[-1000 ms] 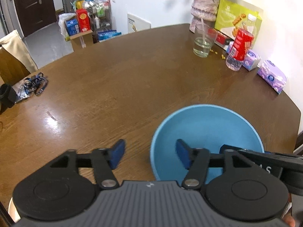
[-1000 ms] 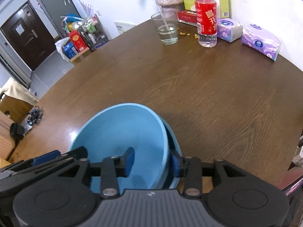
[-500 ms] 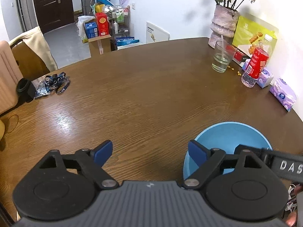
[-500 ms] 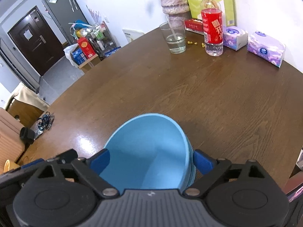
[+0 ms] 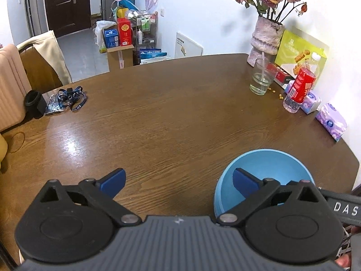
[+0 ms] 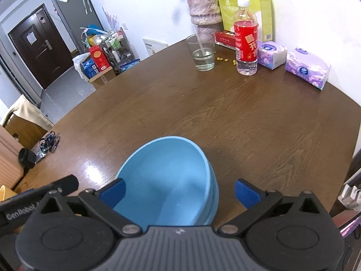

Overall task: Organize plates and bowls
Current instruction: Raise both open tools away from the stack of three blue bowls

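Note:
A light blue bowl (image 6: 167, 180) rests nested in a second blue bowl on the brown wooden table (image 6: 248, 117), near its front edge. My right gripper (image 6: 179, 190) hovers above the stack with its jaws opening. The bowls lie between its blue pads (image 6: 244, 192), which do not touch them. In the left wrist view the same bowl (image 5: 270, 164) sits at the lower right. My left gripper (image 5: 179, 178) has its jaws opening too: one pad hangs over the bowl's inside, the other over bare table, neither pressing on the rim. Each gripper's black body shows at the edge of the other view.
At the far right stand a glass (image 6: 203, 52) with a straw, a red-labelled bottle (image 6: 246, 43), two purple tissue packs (image 6: 306, 67), a flower vase (image 6: 205, 11) and a green box. A lanyard and a black pouch (image 5: 65, 99) lie at the far left by a chair.
Both grippers have spread their jaws wide and let go of the bowl's rim. Both have lifted and drawn back, so the bowl looks smaller. The upper bowl has settled into the lower one.

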{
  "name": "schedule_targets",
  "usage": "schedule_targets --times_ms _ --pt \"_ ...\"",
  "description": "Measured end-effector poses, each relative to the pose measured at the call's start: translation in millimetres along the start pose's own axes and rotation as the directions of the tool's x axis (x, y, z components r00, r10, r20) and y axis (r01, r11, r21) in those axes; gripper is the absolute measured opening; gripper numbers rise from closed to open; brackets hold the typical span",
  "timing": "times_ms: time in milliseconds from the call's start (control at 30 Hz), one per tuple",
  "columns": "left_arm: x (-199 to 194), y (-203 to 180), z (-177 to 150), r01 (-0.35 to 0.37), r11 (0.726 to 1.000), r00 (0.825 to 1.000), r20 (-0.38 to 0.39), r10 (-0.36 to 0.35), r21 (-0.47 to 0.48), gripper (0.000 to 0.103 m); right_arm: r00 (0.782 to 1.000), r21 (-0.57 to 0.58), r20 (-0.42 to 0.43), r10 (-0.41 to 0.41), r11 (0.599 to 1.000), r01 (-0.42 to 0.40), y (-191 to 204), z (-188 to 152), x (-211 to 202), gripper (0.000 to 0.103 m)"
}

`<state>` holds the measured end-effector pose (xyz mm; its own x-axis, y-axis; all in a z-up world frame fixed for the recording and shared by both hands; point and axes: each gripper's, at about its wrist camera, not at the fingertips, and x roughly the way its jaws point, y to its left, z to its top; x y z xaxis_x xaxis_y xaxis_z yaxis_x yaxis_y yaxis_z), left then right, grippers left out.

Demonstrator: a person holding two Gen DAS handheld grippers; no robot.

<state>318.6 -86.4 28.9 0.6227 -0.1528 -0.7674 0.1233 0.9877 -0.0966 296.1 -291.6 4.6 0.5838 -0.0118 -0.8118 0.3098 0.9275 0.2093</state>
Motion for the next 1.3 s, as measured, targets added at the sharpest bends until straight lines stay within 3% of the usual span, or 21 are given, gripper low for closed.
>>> schedule_targets --times_ms 600,1300 --pt "-29 11 -35 0.044 0.996 0.999 0.013 -0.043 -0.084 0.103 0.999 -0.019 0.036 -0.019 1.0 0.02 -27 -40 -36 0.103" --pt "-42 -11 -62 0.003 0.991 1.0 0.0 -0.003 -0.133 0.103 0.999 -0.049 0.015 0.031 0.998 -0.03 -54 -49 -39 0.103"
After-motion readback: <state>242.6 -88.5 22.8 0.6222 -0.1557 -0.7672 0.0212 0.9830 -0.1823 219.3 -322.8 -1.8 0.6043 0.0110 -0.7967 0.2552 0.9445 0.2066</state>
